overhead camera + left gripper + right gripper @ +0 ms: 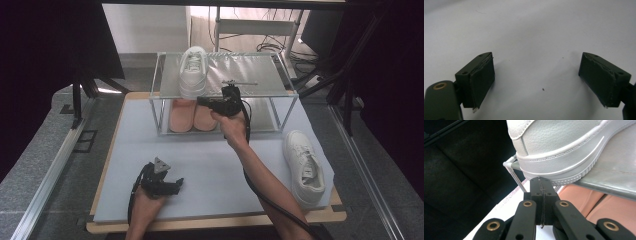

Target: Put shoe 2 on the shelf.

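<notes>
A white sneaker (193, 72) stands on the top shelf of a metal rack (250, 75), heel toward me. My right gripper (202, 101) is held at the shelf's front edge, just under that heel. In the right gripper view its jaws are shut together with nothing between them, and my right gripper (540, 180) ends right at the sole rim of the white sneaker (564, 147); contact cannot be told. My left gripper (175, 184) rests low on the pale mat (210, 160). My left gripper (536, 80) stands wide open over bare mat.
A pair of pink slippers (192, 117) lies on the rack's lower shelf, below the sneaker, and the pink slippers (599, 205) show under the shelf edge. A second white sneaker (305, 167) lies on the mat at the right. Dark stands and cables surround the table.
</notes>
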Demonstrator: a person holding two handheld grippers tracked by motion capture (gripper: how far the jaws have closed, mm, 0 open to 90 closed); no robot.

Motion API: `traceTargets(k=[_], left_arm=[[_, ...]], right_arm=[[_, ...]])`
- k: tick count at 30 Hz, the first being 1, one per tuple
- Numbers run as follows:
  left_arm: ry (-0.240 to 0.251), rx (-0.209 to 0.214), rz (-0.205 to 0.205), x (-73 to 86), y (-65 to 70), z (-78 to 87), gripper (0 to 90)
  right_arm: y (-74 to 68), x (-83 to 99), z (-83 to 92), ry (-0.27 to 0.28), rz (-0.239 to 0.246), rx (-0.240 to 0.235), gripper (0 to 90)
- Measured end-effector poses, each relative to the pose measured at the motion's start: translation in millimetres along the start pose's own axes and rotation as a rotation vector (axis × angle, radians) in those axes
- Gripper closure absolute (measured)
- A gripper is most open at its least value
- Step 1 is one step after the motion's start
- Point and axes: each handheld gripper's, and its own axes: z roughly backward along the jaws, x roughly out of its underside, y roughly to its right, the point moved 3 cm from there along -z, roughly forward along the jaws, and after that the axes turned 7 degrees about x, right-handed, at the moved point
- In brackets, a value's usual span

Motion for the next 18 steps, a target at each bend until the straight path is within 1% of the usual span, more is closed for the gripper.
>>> traceTargets(k=[2,4,7,9,12,13,18], left_arm=[[0.0,0.0,0.0,0.0,0.0,0.0,13.5],[0.0,0.0,0.0,0.0,0.0,0.0,13.5],[0.0,0.0,0.0,0.0,0.0,0.0,13.5],[-0.001,0.0,0.0,0.0,0.0,0.0,13.5],[-0.001,0.0,-0.001,0.0,0.0,0.0,13.5],[0.0,0.0,0.0,0.0,0.0,0.0,13.5],[0.0,0.001,0.0,0.0,0.1,0.0,13.6]], right_arm=[[2.8,0.2,2.0,0.003,-0.006,0.005,90.0],[4.1,0.2,1.7,0.006,-0.012,-0.002,90.0],[2.8,0.1,1.1,0.007,-0.012,0.005,90.0],[3.0,0.7,1.8,-0.001,-0.012,0.0,90.0],[2.4,2.5,3.5,-0.011,-0.003,0.001,90.0],[1.9,2.9,4.5,-0.013,0.004,0.01,90.0],[0.2,5.7,9.2,-0.026,0.032,0.014,90.0]])
